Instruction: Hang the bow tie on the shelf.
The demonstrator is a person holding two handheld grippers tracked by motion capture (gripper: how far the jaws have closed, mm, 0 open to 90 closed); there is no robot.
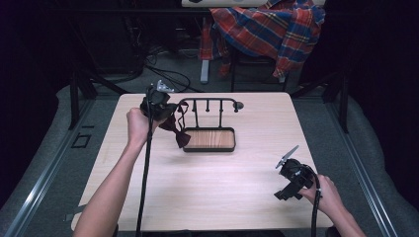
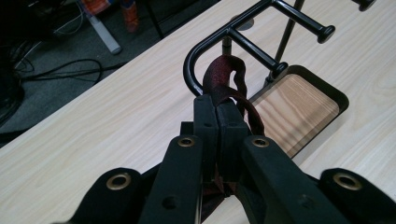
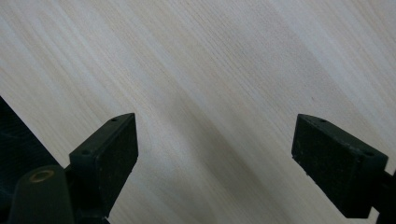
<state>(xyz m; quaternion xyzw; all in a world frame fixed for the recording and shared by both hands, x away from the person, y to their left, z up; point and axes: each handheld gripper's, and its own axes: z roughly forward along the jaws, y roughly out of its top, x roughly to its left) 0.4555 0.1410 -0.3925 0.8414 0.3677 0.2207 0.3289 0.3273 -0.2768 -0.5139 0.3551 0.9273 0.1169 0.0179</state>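
The left gripper is held above the far left part of the worktop, just beside the left end of a black rack. Its jaws are pressed together on the dark red strap of a bow tie. In the left gripper view the strap comes up from between the jaws as a loop, and this loop lies close against the curved end of the rack's top bar. I cannot tell if the loop already hangs over the bar or only touches it. In the high view the bow of the tie hangs below the gripper, over the left edge of the tray, which has a wooden bottom and forms the base of the rack. The rack has short pegs that stick out from the bar.

The right gripper is near the right front corner of the worktop, well apart from the rack. In the right gripper view its jaws stand wide, with nothing between them, over bare wood.

Behind the worktop a plaid shirt hangs over a chair.
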